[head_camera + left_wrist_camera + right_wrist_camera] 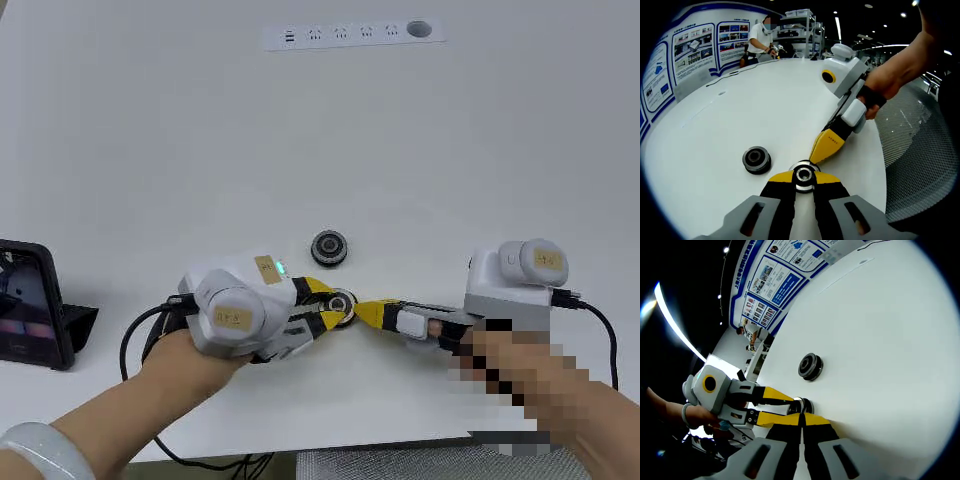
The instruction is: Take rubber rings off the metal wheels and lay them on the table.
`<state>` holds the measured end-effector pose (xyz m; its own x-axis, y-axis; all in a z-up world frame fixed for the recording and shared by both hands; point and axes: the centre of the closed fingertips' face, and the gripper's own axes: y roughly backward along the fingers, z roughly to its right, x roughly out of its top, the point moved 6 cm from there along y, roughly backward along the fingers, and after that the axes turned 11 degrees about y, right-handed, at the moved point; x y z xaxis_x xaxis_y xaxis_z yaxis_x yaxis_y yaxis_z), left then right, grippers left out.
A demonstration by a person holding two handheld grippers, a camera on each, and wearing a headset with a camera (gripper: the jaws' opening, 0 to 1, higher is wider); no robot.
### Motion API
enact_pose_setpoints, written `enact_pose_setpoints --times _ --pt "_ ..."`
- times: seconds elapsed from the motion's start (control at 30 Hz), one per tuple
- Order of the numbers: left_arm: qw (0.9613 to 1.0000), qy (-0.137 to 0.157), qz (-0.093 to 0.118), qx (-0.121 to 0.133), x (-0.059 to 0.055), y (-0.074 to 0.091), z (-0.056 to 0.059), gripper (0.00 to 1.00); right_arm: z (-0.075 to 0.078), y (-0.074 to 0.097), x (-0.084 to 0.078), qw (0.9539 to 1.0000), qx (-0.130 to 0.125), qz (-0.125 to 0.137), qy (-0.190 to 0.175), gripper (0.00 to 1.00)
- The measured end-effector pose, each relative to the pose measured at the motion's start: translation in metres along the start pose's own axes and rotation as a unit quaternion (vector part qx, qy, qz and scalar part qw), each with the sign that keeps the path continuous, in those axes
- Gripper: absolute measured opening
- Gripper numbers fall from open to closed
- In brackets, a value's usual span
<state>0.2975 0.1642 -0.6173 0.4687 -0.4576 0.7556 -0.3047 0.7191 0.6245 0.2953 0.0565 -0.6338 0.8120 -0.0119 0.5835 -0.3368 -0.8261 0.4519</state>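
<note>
Showroom-like hall — wall posters (695, 47), ceiling strip lights (838, 27)

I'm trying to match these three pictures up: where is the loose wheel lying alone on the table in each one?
Head view: loose wheel at centre, just beyond the gripped wheel.
Left gripper view: lower left of centre.
Right gripper view: near centre.
Shared landmark: the gripped wheel, close by in every view.
</note>
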Motion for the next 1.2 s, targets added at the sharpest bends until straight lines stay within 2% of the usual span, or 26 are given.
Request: enact_pose_setpoints --times 0.3,0.8,0.9,0.97,1.0,1.07,1.2 --pt "1.0 0.0 -0.001 0.0 0.0 0.0 0.0 0.13 -0.001 0.0 0.001 0.9997 -0.004 -0.005 0.022 0.02" --pt "1.0 -0.001 0.0 0.0 0.001 0.0 0.0 0.13 -0.009 -0.003 0.004 0.9996 0.005 0.0 0.026 0.01" --pt "1.0 -0.001 0.0 0.0 0.001 0.0 0.0 0.13 -0.013 -0.005 0.007 0.9996 0.014 0.006 0.024 0.01" --pt "1.0 -0.001 0.0 0.0 0.0 0.0 0.0 0.13 -0.018 -0.007 0.008 0.9994 0.027 0.005 0.022 0.01" --pt "1.0 -0.001 0.0 0.0 0.0 0.0 0.0 0.13 -0.022 -0.008 0.01 0.9988 0.038 0.015 0.026 0.01" --pt "1.0 -0.001 0.0 0.0 0.0 0.0 0.0 0.13 -0.023 -0.009 0.012 0.999 0.026 0.012 0.035 0.01" --pt "1.0 -0.001 0.0 0.001 0.0 0.0 0.0 0.13 -0.02 -0.01 0.011 0.9993 0.022 0.009 0.03 0.02"
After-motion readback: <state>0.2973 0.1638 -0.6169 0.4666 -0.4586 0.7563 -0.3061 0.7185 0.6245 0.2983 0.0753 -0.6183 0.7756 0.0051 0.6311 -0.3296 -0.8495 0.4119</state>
